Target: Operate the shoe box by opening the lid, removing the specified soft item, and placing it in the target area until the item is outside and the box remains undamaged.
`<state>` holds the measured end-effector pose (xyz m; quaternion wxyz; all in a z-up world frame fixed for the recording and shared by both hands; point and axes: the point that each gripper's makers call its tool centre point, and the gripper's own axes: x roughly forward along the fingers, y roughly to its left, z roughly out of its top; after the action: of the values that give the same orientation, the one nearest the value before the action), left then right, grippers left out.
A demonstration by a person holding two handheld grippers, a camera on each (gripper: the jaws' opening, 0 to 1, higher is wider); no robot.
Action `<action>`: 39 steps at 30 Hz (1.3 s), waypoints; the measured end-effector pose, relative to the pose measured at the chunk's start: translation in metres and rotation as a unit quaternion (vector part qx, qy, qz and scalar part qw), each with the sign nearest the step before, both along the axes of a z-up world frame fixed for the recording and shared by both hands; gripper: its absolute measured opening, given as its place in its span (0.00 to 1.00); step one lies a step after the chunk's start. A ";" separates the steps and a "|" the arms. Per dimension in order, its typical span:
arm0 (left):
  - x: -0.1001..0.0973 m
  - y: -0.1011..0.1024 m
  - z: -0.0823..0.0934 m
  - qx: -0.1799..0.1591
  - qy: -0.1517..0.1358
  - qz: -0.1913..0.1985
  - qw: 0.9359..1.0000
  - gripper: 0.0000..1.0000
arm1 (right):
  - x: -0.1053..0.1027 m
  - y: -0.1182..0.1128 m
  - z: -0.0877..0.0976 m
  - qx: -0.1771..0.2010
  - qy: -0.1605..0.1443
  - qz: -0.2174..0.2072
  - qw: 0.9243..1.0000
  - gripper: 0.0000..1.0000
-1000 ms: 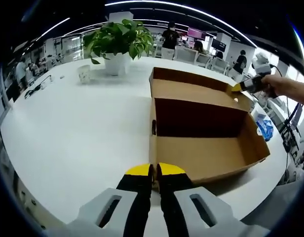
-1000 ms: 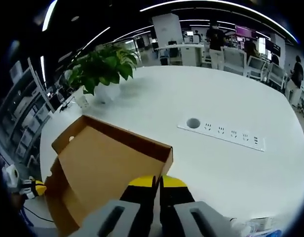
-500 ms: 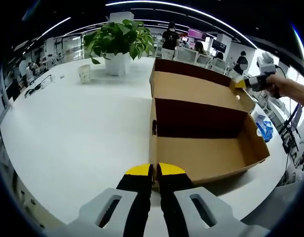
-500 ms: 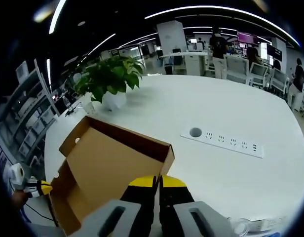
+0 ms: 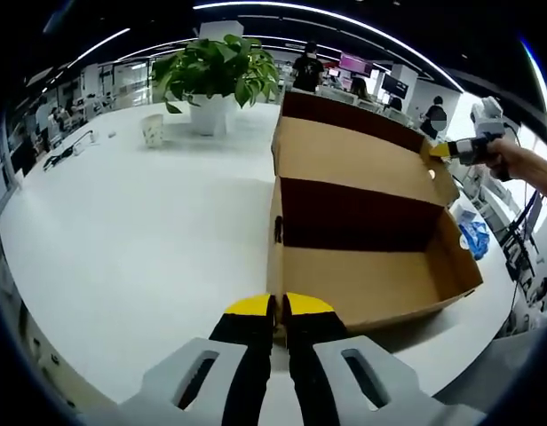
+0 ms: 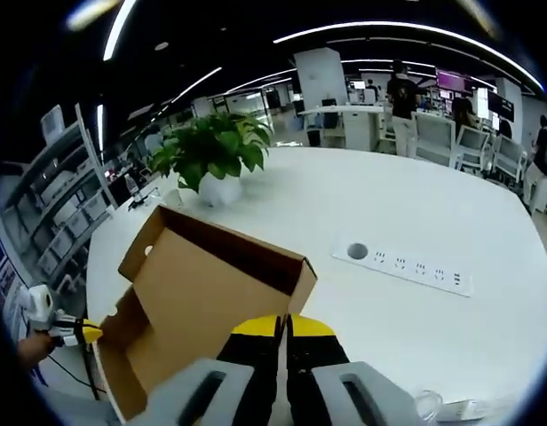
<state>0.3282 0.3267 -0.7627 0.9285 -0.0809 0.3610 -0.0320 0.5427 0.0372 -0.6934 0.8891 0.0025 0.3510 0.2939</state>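
Note:
A brown cardboard shoe box (image 5: 371, 284) stands open on the white table (image 5: 140, 240). Its near corner wall sits between the jaws of my left gripper (image 5: 278, 307), which is shut on it. The hinged lid (image 5: 353, 160) is tilted up at the back; my right gripper (image 5: 444, 151) holds its far corner. In the right gripper view, my right gripper (image 6: 283, 322) is shut on the edge of the lid (image 6: 202, 284), and my left gripper (image 6: 85, 334) shows at the far left. The part of the box floor I can see is bare cardboard.
A potted plant (image 5: 213, 75) and a small white cup (image 5: 152, 131) stand at the back left. Something blue (image 5: 476, 232) lies on the table right of the box. A power strip (image 6: 414, 266) is set into the table. People stand far behind.
The lid has swung further up, with my right gripper rising along with it. The left gripper and the box body have stayed put.

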 end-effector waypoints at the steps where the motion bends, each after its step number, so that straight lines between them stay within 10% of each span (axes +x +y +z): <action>1: 0.000 0.000 0.000 0.000 0.000 0.000 1.000 0.02 | -0.001 0.000 0.001 0.001 -0.001 0.001 1.000 0.00; 39: -0.002 0.000 -0.001 -0.006 -0.001 -0.007 1.000 0.02 | -0.049 -0.001 0.038 0.019 -0.078 0.009 0.997 0.00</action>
<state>0.3265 0.3271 -0.7634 0.9281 -0.0834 0.3606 -0.0408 0.4937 0.0363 -0.6550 0.9109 -0.0064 0.2746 0.3081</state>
